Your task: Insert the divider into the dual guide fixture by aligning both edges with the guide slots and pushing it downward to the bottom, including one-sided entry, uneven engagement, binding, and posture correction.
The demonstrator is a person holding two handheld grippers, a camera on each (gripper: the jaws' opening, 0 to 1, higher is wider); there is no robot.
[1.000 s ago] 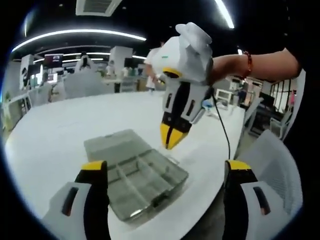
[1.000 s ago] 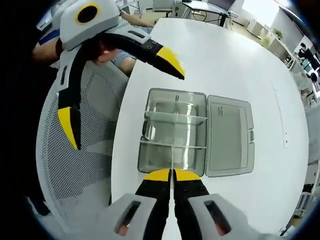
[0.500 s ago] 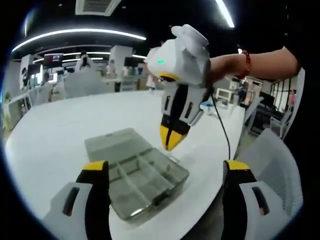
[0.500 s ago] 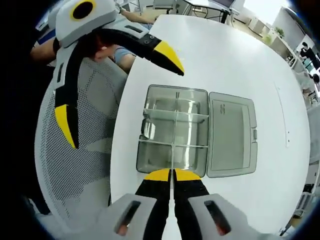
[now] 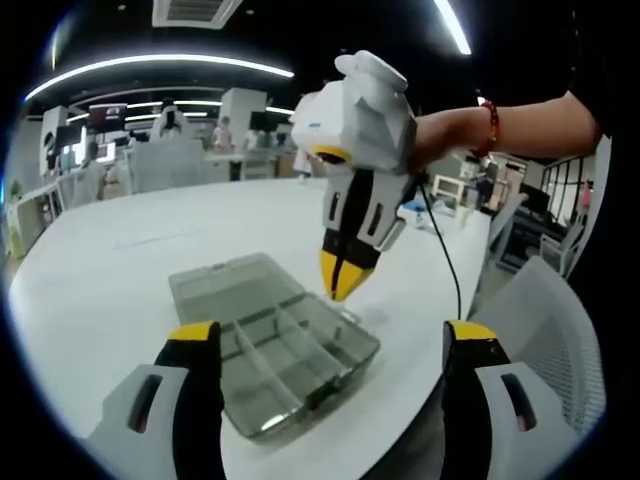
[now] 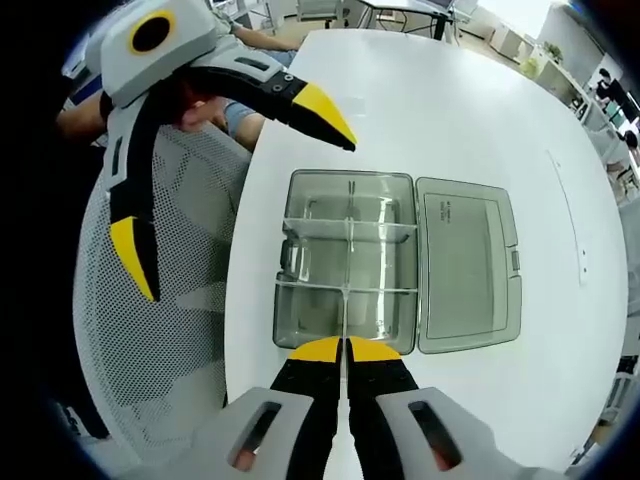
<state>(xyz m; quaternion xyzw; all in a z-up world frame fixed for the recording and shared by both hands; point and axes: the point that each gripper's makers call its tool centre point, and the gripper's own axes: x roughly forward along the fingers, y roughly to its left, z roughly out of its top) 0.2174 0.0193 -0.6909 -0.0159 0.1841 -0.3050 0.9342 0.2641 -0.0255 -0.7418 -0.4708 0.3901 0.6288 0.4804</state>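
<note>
We count one clear plastic box [image 6: 348, 262] on one white table [image 6: 450, 110], its single lid [image 6: 468, 264] lying open to the right; two cross dividers [image 6: 348, 228] stand inside, making three compartments; one thin divider [image 6: 344, 312] sits at the near end; two grippers, left [image 6: 215, 160] and right [image 6: 344, 350]; one mesh chair [image 6: 160, 350].

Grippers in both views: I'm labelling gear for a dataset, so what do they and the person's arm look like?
The right gripper and left gripper match: white bodies, black fingers with yellow tips. A black cable trails from the right one. A red bracelet circles the wrist.
</note>
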